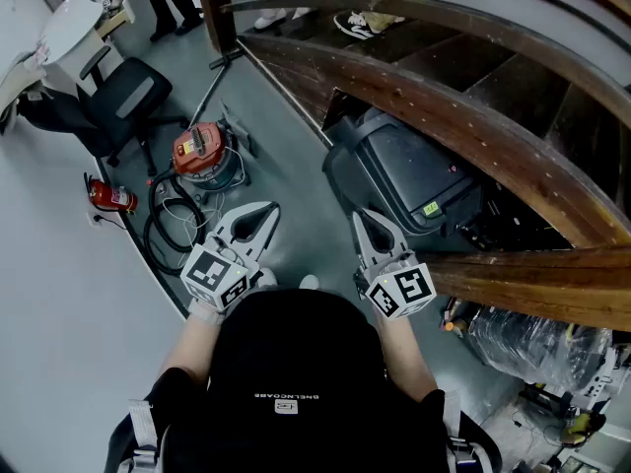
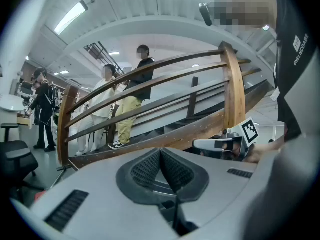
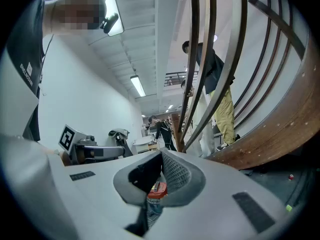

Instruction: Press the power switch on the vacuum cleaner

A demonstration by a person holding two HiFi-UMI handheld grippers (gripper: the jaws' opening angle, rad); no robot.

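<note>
- Close in front of our chest we held the left gripper (image 1: 264, 213) above the grey floor (image 1: 59, 294). Its jaws were pressed together at the tips with nothing between them.
- Beside it, on our right, we held the right gripper (image 1: 362, 218). Its jaws were likewise closed tip to tip and empty.
- Both grippers pointed forward, away from us, near each other but not touching.
- Ahead of the left gripper and off to its left, the vacuum cleaner (image 1: 201, 151) stood upright on the floor. It had a red top on a grey drum and was well apart from both grippers.
- We could not make out its power switch from where we stood.
- Through the small opening below the right gripper's closed tips we saw that red top far off, not between the jaws.
- A black hose (image 1: 163, 227) lay in loops on the floor between the vacuum cleaner and the left gripper.
- Left of the hose a red fire extinguisher (image 1: 110, 197) sat on the floor.
- Farther off stood a black office chair (image 1: 126, 99), and beyond it a round white table (image 1: 67, 23).
- Ahead of the right gripper a big black case (image 1: 409, 180) sat under a curved wooden staircase (image 1: 463, 116).
- From the left gripper view we saw people (image 2: 142, 76) standing on those stairs behind the rail.
</note>
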